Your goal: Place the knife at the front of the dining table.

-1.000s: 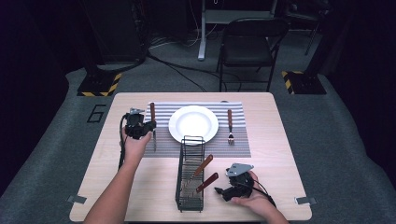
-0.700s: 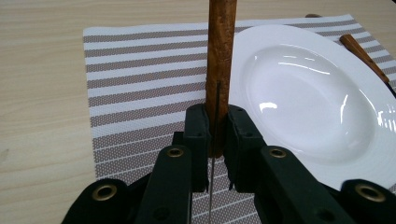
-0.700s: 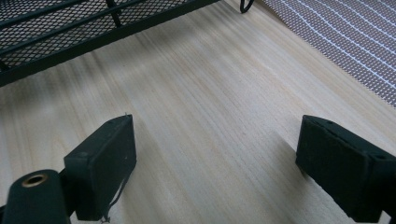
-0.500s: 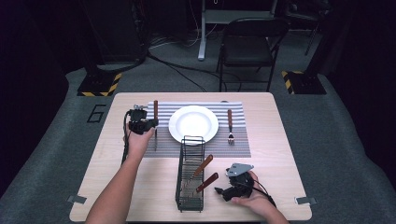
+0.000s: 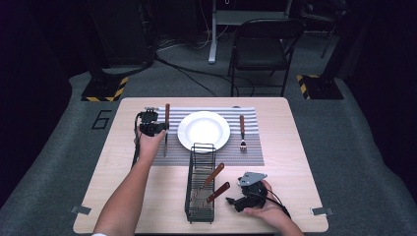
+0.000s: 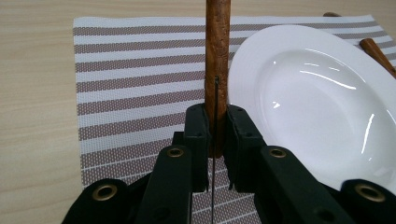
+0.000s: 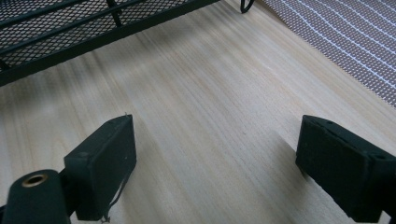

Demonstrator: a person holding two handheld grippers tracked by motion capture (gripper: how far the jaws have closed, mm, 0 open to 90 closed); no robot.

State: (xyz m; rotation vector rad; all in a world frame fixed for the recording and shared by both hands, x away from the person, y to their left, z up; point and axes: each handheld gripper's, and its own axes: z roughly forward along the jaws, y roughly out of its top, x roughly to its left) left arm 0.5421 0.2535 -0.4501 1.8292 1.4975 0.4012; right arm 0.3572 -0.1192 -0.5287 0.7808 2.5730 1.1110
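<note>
A knife with a brown wooden handle (image 6: 217, 56) is clamped between the black jaws of my left gripper (image 6: 215, 135), handle pointing away and the thin blade running back toward me. In the high view this knife (image 5: 166, 132) lies along the left part of the striped placemat (image 5: 172, 155), just left of the white plate (image 5: 203, 131), with the left gripper (image 5: 160, 127) shut on it. Whether the knife touches the mat I cannot tell. My right gripper (image 7: 219, 163) rests low over bare wood, jaws wide open and nothing between them, right of the black wire rack (image 5: 200, 211).
Two wooden-handled utensils (image 5: 214, 174) lean in the rack. A fork (image 5: 242, 132) with a wooden handle lies on the mat right of the plate. The rack's mesh side (image 7: 70, 28) is close ahead of the right gripper. A folding chair (image 5: 260, 49) stands beyond the table.
My left gripper has carried the knife to the right, from the mat's left edge to beside the plate. The right gripper has stayed put.
</note>
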